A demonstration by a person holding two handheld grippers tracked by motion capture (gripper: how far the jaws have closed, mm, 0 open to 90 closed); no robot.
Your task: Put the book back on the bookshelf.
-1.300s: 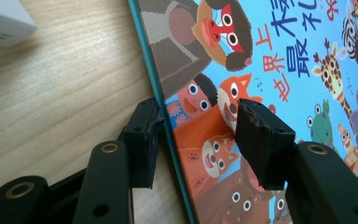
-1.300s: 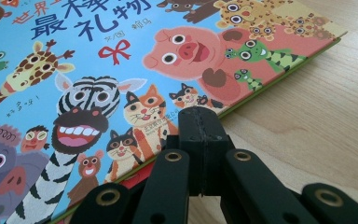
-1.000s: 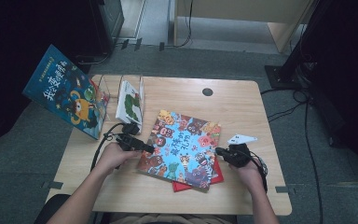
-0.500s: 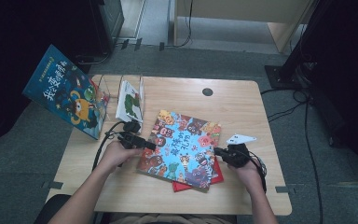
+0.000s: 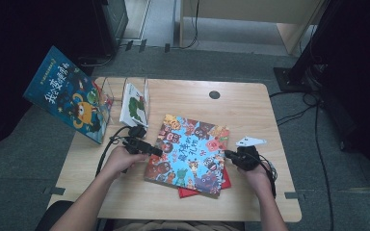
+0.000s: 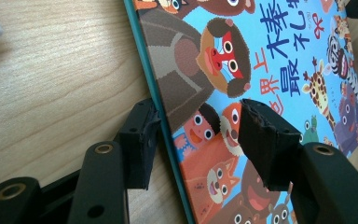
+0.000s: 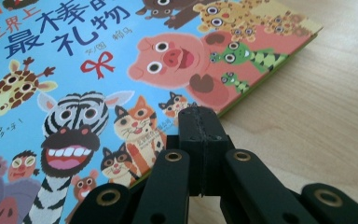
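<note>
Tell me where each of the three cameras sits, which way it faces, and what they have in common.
High view: above the person's side, looking forward and down on the table; forearms, left tongs and right tongs show.
Left gripper view: on the left tongs, looking along open jaws that straddle the animal picture book's edge.
Right gripper view: on the right tongs, looking along shut jaws at that book's edge.
Shared: all three show the animal picture book and the wooden tabletop.
</note>
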